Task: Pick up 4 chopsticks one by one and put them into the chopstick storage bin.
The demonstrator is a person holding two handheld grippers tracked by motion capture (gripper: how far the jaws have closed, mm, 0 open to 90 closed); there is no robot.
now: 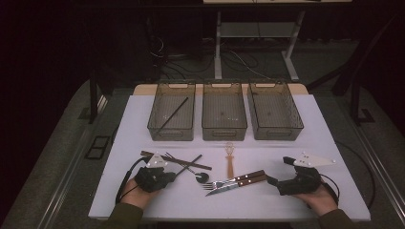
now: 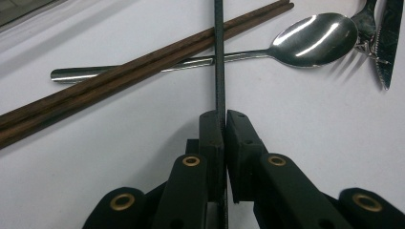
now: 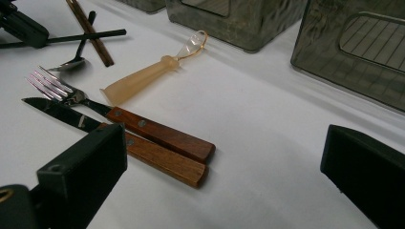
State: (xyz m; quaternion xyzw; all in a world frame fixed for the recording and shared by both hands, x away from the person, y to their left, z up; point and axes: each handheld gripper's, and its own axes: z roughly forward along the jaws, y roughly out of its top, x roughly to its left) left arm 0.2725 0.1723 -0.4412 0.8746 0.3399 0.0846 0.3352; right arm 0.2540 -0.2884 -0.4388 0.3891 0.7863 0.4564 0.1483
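Left gripper [image 2: 223, 125] clamped on a thin black chopstick [image 2: 219, 62]: matte, straight, square-edged, pinched between the two flat black jaws and running straight out ahead of them, low over the white table [image 2: 95, 157]. Seen from the high view as the same left gripper [image 1: 154, 177] with the black chopstick [image 1: 189, 165] slanting away from it.

Just beyond the jaw tips, crossed by the black stick: a pair of dark brown wooden chopsticks [image 2: 119, 71], grained, lying side by side and touching, angled from lower left to upper right. Under both, a polished steel spoon [image 2: 313, 39], glossy oval bowl off to the right of the jaws, slim handle running left. Farther right of the bowl, fork tines and a serrated knife blade [image 2: 388, 43], touching the spoon's rim or very near it, hard to tell.

Right gripper [image 3: 224, 162] spread wide, nothing between the jaws, resting low near the table. Ahead and left of its jaws: fork [image 3: 119, 119] and knife [image 3: 143, 152], both with riveted reddish-brown wooden handles, lying parallel and touching. Beyond them a pale translucent amber utensil [image 3: 148, 76] with a flared handle and looped tip. Farther ahead, smoky translucent plastic bins [image 3: 353, 52], ribbed bottoms, rectangular handle cut-outs.

From the high view, three such bins in a row, another thin dark stick [image 1: 171, 115] lying diagonally in the leftmost bin [image 1: 157, 129].
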